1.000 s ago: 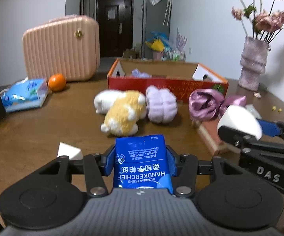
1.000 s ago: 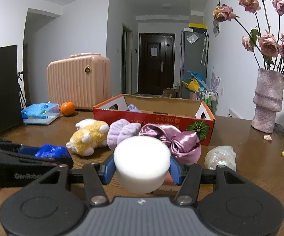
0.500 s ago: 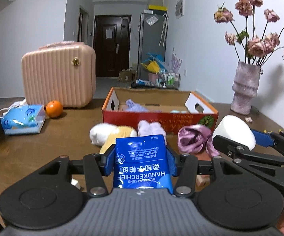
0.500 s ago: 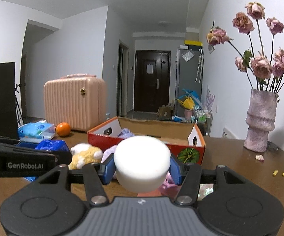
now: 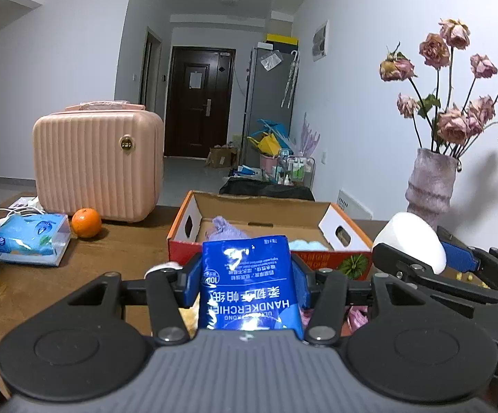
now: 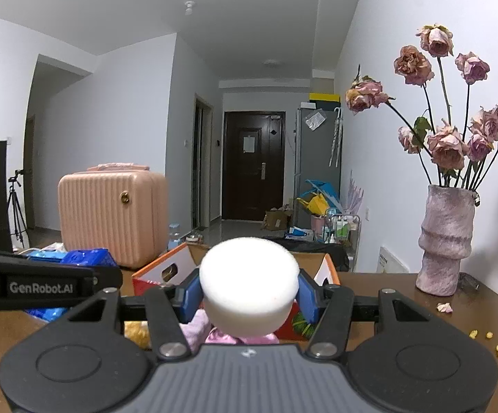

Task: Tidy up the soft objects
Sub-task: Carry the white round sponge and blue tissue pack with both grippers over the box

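A blue handkerchief pack (image 5: 249, 285) with white lettering is seen at lower centre; a white sponge (image 6: 249, 284), a ribbed pink suitcase (image 5: 97, 161) and an orange-red box (image 5: 266, 237) are shown.

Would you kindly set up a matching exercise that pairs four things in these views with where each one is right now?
Things:
1. blue tissue pack
2. white sponge
3. orange
4. lilac cloth

Places:
A. in the cardboard box
B. between the right gripper pads
C. on the table beside the pink case
D. between the left gripper pads

Pairs: 1-D, 2-B, 3-C, 4-A
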{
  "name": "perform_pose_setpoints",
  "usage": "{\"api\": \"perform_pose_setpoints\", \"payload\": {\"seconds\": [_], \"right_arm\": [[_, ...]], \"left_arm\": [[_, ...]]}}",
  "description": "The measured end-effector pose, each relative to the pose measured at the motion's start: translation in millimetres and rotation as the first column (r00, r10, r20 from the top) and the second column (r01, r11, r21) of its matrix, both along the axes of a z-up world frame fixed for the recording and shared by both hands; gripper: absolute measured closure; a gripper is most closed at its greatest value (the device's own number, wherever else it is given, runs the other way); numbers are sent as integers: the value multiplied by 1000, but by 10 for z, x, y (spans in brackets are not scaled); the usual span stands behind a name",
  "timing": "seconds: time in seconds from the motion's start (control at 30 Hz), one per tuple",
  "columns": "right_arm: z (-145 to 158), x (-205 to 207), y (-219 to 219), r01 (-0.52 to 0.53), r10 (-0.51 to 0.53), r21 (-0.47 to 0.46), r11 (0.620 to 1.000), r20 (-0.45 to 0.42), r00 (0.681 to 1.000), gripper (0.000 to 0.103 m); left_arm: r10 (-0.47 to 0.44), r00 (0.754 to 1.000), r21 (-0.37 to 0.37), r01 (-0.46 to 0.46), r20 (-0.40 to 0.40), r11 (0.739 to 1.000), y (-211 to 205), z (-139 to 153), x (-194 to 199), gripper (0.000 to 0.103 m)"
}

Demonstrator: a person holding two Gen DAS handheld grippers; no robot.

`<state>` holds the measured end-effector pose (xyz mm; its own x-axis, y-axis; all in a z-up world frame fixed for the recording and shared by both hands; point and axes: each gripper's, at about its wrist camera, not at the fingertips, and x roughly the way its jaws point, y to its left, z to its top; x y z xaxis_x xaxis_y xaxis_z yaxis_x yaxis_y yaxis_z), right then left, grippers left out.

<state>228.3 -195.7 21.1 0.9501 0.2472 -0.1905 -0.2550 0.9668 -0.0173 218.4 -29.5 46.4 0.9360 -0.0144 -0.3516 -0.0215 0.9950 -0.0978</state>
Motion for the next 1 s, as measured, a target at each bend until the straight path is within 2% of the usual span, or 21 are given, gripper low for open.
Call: {"api": "perform_pose_setpoints", "payload": {"seconds": [0.57,1.0], "right_arm": [[186,479,-97,20,-20,6,1000,32,999,48],[222,972,-236,33,-34,21,999,14,999,48]], "left_arm": [[31,997,-46,-28,65,999,-105,205,445,51],[43,997,-52,-40,61,998,-200,171,905,51]]}}
